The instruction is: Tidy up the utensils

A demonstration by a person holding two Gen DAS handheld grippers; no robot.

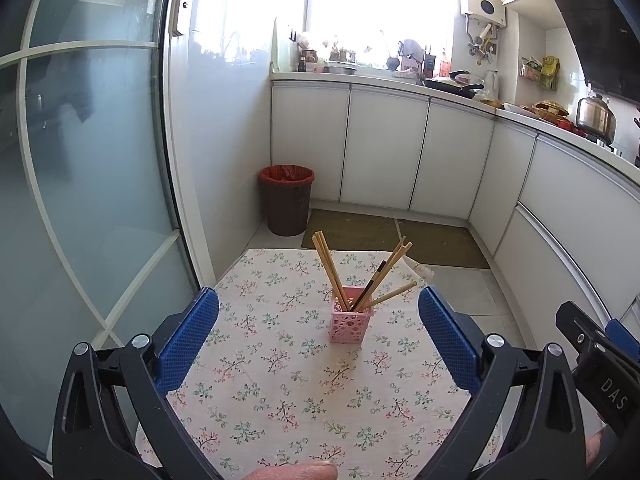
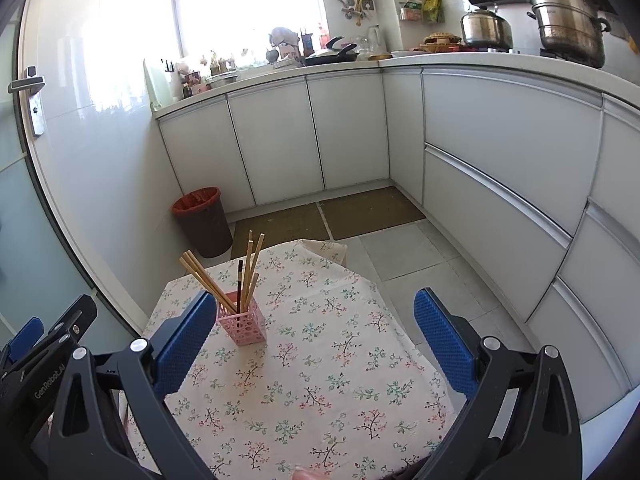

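Note:
A pink perforated holder (image 1: 351, 325) (image 2: 241, 325) stands upright on the floral tablecloth (image 1: 280, 380) (image 2: 320, 360). Several wooden chopsticks (image 1: 329, 270) (image 2: 206, 280) and one dark one (image 1: 370, 284) (image 2: 240, 282) lean out of it. My left gripper (image 1: 318, 312) is open, its blue pads wide apart, and the holder shows between them a little further off. My right gripper (image 2: 316, 318) is open too, with the holder just beside its left pad (image 2: 184, 340). Neither gripper holds anything. The other gripper's body shows at the right edge of the left wrist view and at the left edge of the right one.
A brown bin with a red liner (image 1: 286, 204) (image 2: 202, 220) stands on the floor beyond the table. White cabinets (image 1: 384, 148) (image 2: 500, 152) run along the back and right. A glass door (image 1: 80, 160) is at the left. Pots (image 2: 568, 24) sit on the counter.

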